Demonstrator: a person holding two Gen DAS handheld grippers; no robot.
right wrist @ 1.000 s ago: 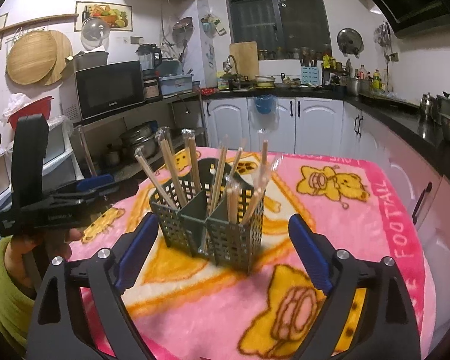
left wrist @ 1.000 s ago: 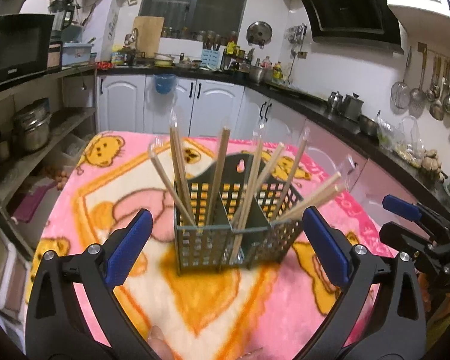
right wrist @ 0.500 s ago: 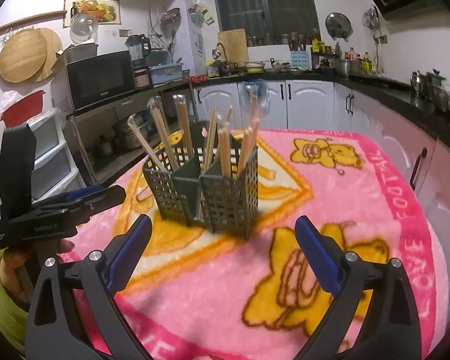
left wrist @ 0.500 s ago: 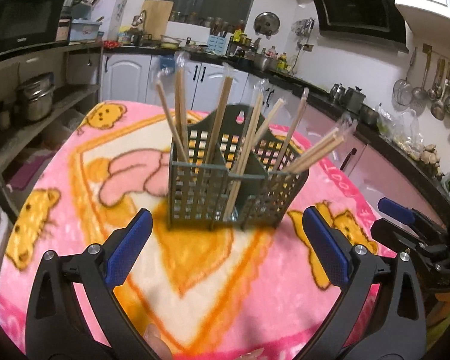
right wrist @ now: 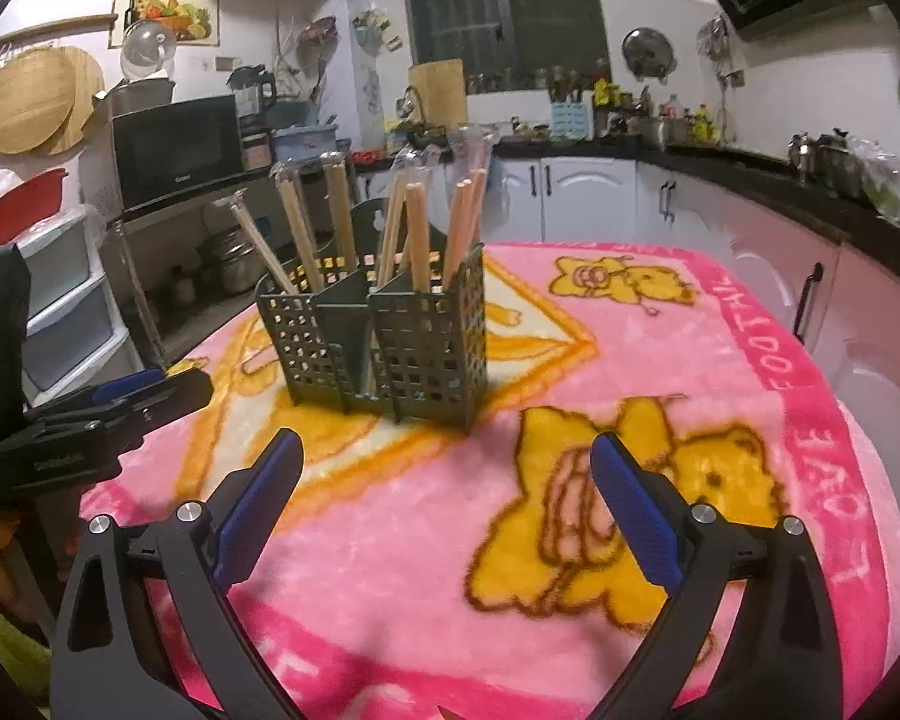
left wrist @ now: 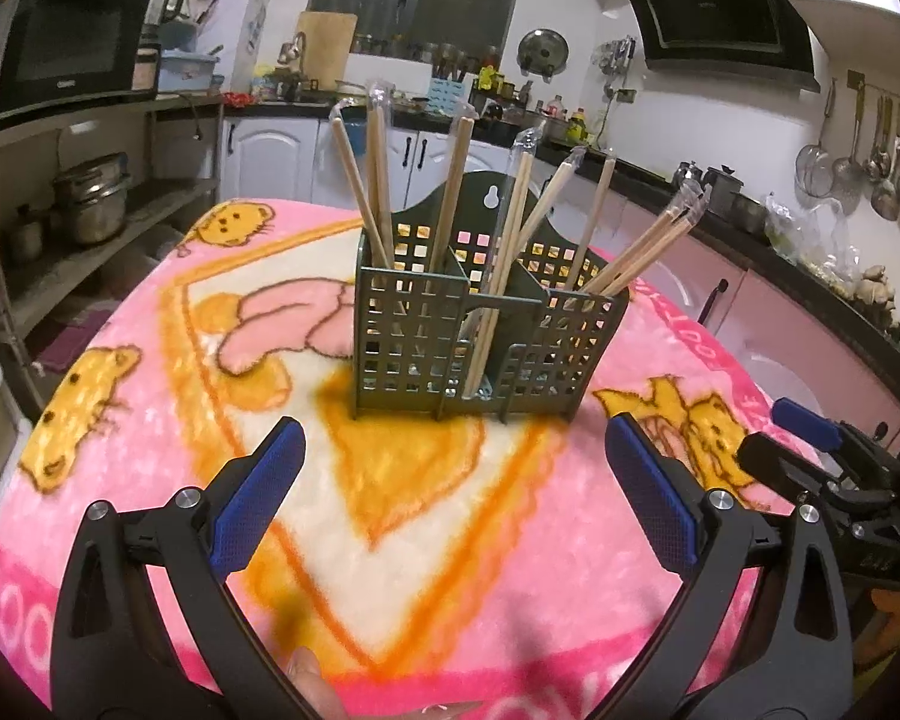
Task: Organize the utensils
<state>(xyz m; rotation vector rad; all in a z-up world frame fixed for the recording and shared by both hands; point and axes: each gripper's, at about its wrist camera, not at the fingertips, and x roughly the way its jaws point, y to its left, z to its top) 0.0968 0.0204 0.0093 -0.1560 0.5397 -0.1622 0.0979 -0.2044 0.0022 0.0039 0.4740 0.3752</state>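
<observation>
Chopsticks (left wrist: pixel 513 222) stand in a green holder (left wrist: pixel 480 336) at the middle of the bench (left wrist: pixel 150 408), which is covered by a pink blanket with yellow bears. Most are in clear sleeves and lean at different angles: a few in the holder's left compartment, several crossing through the middle one, and a bundle fanning out to the right from the right compartment. No loose utensil shows on the blanket in either view.

The left tool (left wrist: pixel 456 489) hovers near the holder's front with its blue pads spread wide and nothing between them. The right tool (right wrist: pixel 444 501) faces the holder (right wrist: pixel 384 339) from its right end, also wide and empty, with the chopsticks (right wrist: pixel 417 234) well beyond its tips.

Judging from this, the step in hand is an approach or a pause between picks, not a carry. The sorting looks largely done, though the leaning bundles may yet need tidying. A next move would call for choosing one stick or bundle, narrowing the pads around its upper part above the rim, and lifting straight so the light holder does not tip.
</observation>
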